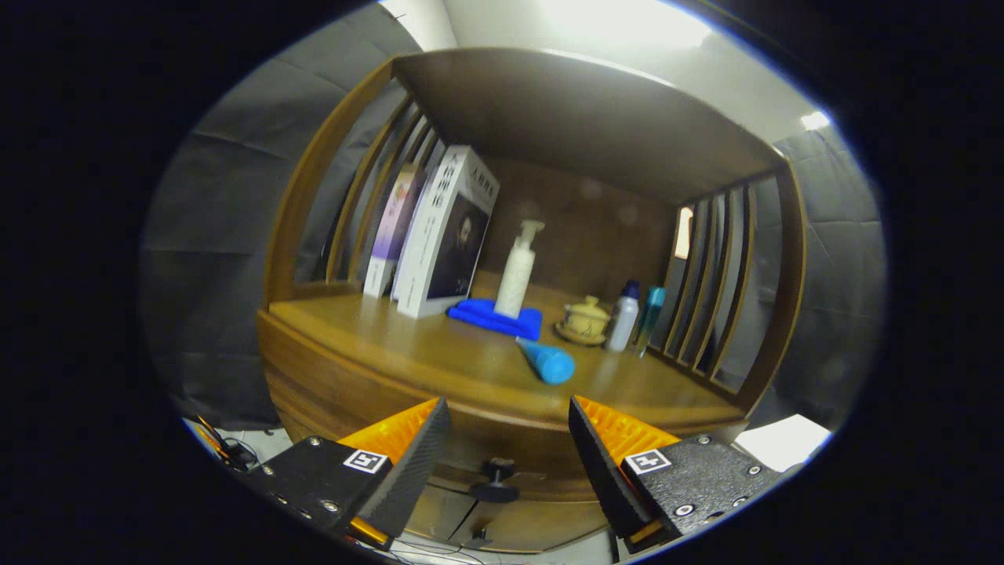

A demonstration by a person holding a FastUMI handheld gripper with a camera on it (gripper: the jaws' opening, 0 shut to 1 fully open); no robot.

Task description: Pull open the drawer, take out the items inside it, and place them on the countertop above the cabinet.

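Observation:
My gripper (508,428) stands open in front of the wooden cabinet (345,369), with nothing between its fingers. Below and between the fingers I see the drawer front with a dark round knob (496,480); the drawer looks closed. On the countertop (392,345) beyond the fingers lies a blue tube (547,361) on its side, close to the front edge. Behind it a white pump bottle (519,271) stands on a folded blue cloth (494,318).
Books (439,235) lean at the back left of the countertop. A small lidded ceramic cup on a saucer (584,320), a white bottle (624,316) and a teal bottle (649,318) stand at the right, by the slatted side. A shelf roof hangs overhead.

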